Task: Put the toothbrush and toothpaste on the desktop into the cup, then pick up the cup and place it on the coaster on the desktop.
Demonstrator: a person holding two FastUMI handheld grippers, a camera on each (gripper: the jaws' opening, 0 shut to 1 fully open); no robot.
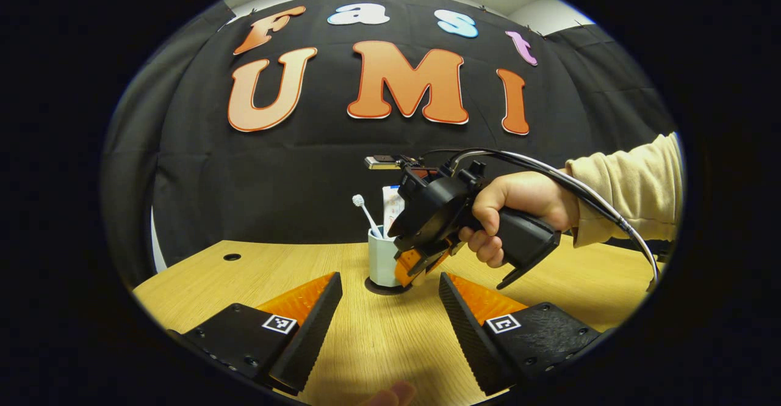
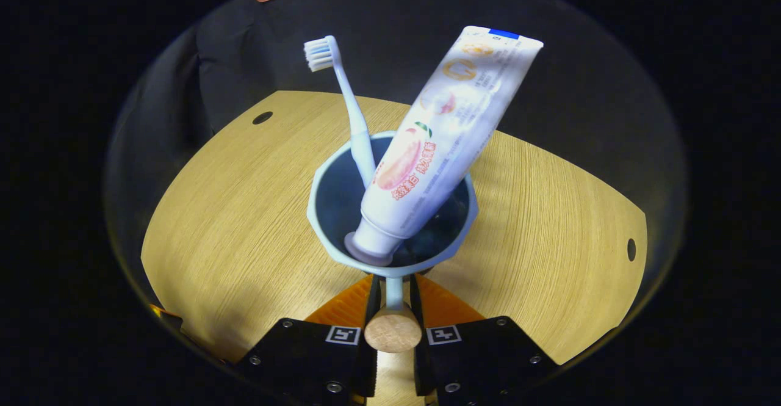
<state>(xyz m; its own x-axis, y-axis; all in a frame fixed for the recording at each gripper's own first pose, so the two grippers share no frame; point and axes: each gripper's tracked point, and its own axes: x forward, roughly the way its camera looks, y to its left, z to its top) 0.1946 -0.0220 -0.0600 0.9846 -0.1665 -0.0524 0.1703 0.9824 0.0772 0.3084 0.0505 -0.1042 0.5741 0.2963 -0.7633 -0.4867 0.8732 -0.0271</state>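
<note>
- Standing upright on the wooden desk (image 1: 256, 271), a pale cup (image 1: 383, 259) rests on a dark round coaster (image 1: 375, 286), seen in the left gripper view.
- Inside the cup are a toothbrush (image 2: 348, 101), bristles up and leaning left, and a toothpaste tube (image 2: 439, 137), cap down against the near inner wall and leaning right.
- The right gripper (image 2: 393, 299) has its fingers narrowed on the cup's handle (image 2: 393, 293), one on each side, pressing it; the handle ends in a round wooden knob (image 2: 393, 331).
- In the left gripper view, a hand (image 1: 518, 210) in a cream sleeve (image 1: 634, 192) holds that gripper at the cup.
- The left gripper (image 1: 390, 308) sits nearer the camera, low over the desk, fingers spread wide and holding nothing, apart from the cup.
</note>
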